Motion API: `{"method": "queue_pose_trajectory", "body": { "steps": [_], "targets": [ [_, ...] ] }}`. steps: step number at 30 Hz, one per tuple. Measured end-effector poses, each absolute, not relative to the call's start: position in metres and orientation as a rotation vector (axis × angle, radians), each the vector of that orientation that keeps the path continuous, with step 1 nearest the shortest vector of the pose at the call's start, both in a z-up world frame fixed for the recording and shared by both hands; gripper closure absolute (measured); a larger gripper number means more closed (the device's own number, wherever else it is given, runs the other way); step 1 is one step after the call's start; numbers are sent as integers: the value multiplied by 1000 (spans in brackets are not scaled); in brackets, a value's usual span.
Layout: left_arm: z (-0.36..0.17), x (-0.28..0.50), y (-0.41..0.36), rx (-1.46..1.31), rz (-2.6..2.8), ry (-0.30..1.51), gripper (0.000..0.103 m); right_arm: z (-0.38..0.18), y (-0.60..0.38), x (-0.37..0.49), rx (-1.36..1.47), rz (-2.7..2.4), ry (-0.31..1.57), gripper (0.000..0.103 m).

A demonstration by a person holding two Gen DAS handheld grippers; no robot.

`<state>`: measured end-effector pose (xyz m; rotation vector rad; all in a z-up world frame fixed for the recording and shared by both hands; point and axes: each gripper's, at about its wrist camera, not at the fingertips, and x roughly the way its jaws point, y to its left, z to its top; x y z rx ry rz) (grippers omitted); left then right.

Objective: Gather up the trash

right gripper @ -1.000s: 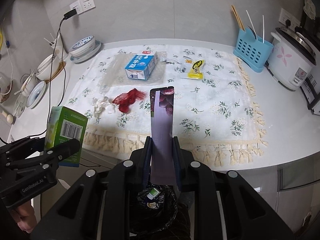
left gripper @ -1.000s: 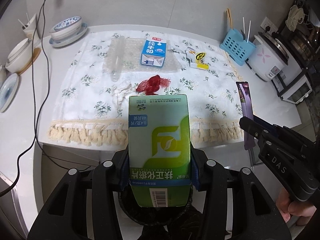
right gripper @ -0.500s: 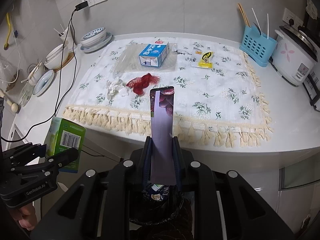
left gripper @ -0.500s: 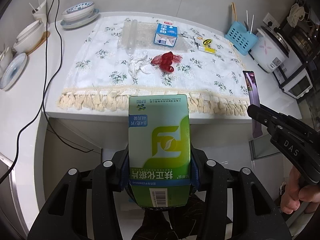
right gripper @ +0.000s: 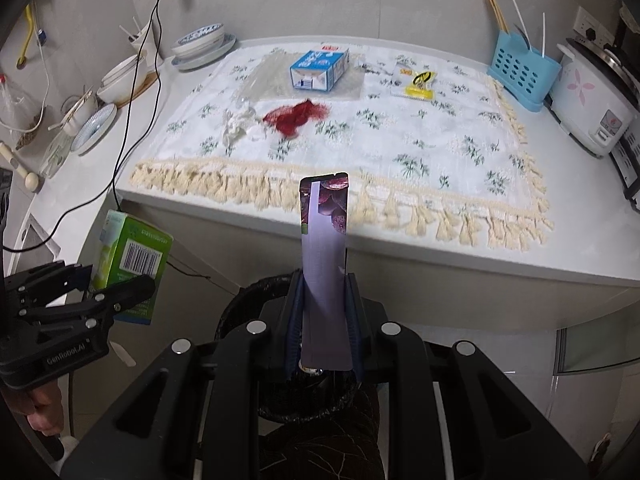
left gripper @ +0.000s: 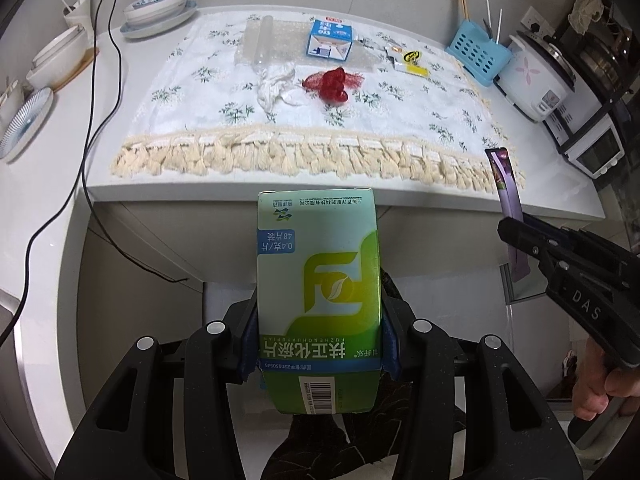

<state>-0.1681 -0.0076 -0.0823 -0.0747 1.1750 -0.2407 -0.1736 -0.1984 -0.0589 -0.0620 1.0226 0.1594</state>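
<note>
Trash sits in both grippers and on the counter. The left gripper [left gripper: 319, 344] pinches a green box [left gripper: 318, 280] by its sides, upright, out past the counter's front edge. The right gripper [right gripper: 323, 326] is pressed tight on a flat purple wrapper [right gripper: 324, 264], which stands straight up between the pads. Below the right gripper, a black bin [right gripper: 240, 312] with a dark liner shows on the floor in front of the counter.

The white counter [right gripper: 480, 264] runs along a pale tiled wall. A floral cloth [right gripper: 400, 148] with a cream tassel fringe covers most of it. On the cloth lie more scraps: a blue and white milk carton [right gripper: 318, 70] on its side atop a clear plastic sheet [right gripper: 268, 78] near the back, a yellow packet [right gripper: 418, 84] to its right, a red net [right gripper: 298, 114] near the middle, and a crumpled white tissue [right gripper: 238, 126] just left of the net.

To the left of the cloth stand stacked bowls [right gripper: 198, 46] and plates, with a black cable [right gripper: 136, 92] trailing from a wall socket across the counter. To the right are a blue utensil holder [right gripper: 522, 74] with chopsticks and a white rice cooker [right gripper: 592, 100].
</note>
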Motion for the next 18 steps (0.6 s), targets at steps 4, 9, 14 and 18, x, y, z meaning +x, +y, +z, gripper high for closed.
{"method": "queue_pose_trajectory", "body": {
  "steps": [4, 9, 14, 18],
  "targets": [
    [-96, -174, -9, -66, -234, 1182, 57, -76, -198, -182, -60, 180, 1036, 84],
    [-116, -176, -14, -53, -235, 1202, 57, -97, -198, -184, -60, 180, 1060, 84],
    [-138, -176, -17, -45, -226, 1220, 57, -121, -198, -186, -65, 196, 1083, 84],
    [-154, -175, -18, -47, -221, 1236, 57, -143, -197, -184, -77, 205, 1109, 84]
  ]
}}
